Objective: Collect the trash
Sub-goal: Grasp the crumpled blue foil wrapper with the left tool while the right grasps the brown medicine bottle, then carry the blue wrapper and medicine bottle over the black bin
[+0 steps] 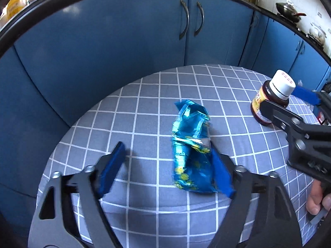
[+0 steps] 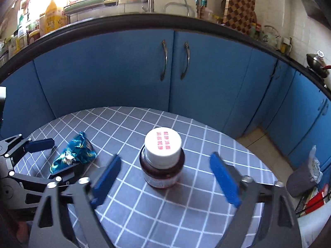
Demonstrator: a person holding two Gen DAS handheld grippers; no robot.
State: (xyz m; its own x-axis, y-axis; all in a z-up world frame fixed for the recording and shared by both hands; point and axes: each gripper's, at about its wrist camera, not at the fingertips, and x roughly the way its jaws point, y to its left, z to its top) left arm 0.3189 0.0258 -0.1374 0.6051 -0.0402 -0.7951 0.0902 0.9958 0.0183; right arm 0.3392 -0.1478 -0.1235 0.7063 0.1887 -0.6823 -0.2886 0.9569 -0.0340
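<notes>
A crumpled blue foil wrapper with yellow print lies on the round table with the grey checked cloth. My left gripper is open around the wrapper's near end, and its right finger touches the wrapper's edge. The wrapper also shows in the right wrist view. A dark brown bottle with a white cap stands upright on the table. My right gripper is open, its blue pads either side of the bottle and apart from it. The bottle also shows at the right of the left wrist view.
Blue cabinet doors under a black counter edge stand close behind the table. A cluttered counter with a sink, bottles and a wok runs above. At the right, on the floor, a wire basket holds grey and red items.
</notes>
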